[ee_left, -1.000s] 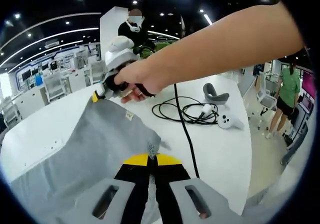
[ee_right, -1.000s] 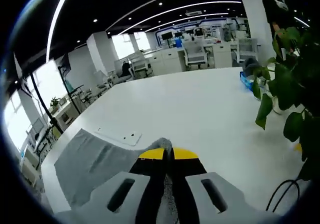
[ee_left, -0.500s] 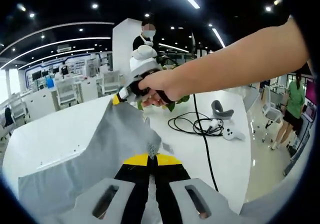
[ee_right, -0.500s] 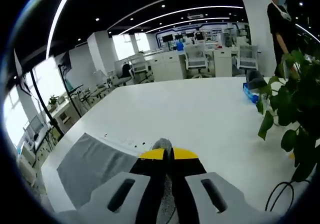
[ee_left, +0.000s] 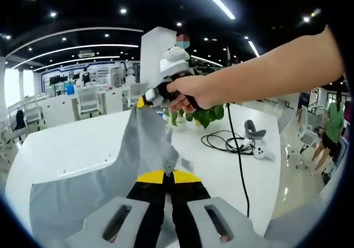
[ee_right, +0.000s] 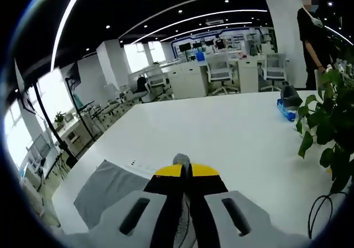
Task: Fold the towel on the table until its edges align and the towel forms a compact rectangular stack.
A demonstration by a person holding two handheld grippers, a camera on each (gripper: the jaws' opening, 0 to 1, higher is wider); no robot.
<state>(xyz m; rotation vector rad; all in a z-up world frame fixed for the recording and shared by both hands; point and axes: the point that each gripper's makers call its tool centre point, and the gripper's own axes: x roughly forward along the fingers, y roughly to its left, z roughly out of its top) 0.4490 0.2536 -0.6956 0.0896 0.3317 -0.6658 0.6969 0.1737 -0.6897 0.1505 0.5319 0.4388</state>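
Both tongs are pinched on corners of the grey towel [ee_left: 110, 170]: left tongs [ee_left: 167, 173] near, right tongs [ee_left: 145, 99] lifted high. The towel drapes onto the white surface [ee_left: 66, 143]. It looks soft, light and floppy; corners give the surest hold.

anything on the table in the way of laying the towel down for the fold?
Nothing visible. Both grippers are shut on the towel, lifted over bare table. The cables and controller lie off to the side, clear of the cloth.
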